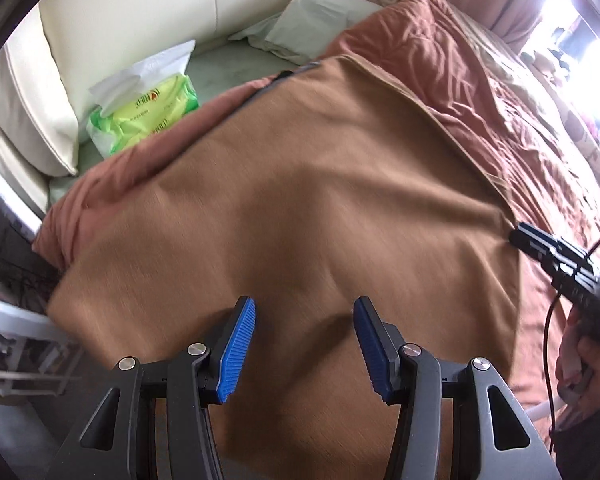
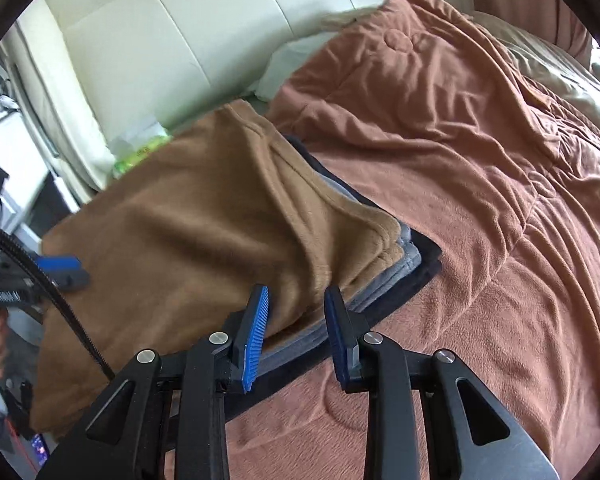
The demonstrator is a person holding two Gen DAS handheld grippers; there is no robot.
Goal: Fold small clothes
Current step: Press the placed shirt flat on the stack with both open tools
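A brown fleece cloth (image 1: 300,180) lies spread over the near corner of the bed and hangs past its edge. My left gripper (image 1: 304,344) hovers open just above the cloth's near middle, nothing between its blue pads. In the right wrist view the same brown cloth (image 2: 200,220) rests on a grey folded cloth (image 2: 410,266) and a dark one (image 2: 430,278). My right gripper (image 2: 296,332) is open, its fingers astride the corner of that stack. The right gripper (image 1: 518,238) shows at the cloth's right corner, the left gripper (image 2: 66,270) at its left edge.
A rust-coloured quilt (image 2: 480,160) covers the bed to the right. A green tissue pack (image 1: 152,116) sits by the cream padded headboard (image 1: 120,20), with a pale pillow (image 1: 312,24) behind. A person's hand (image 1: 580,360) holds the right gripper. Clutter lies off the bed's left side.
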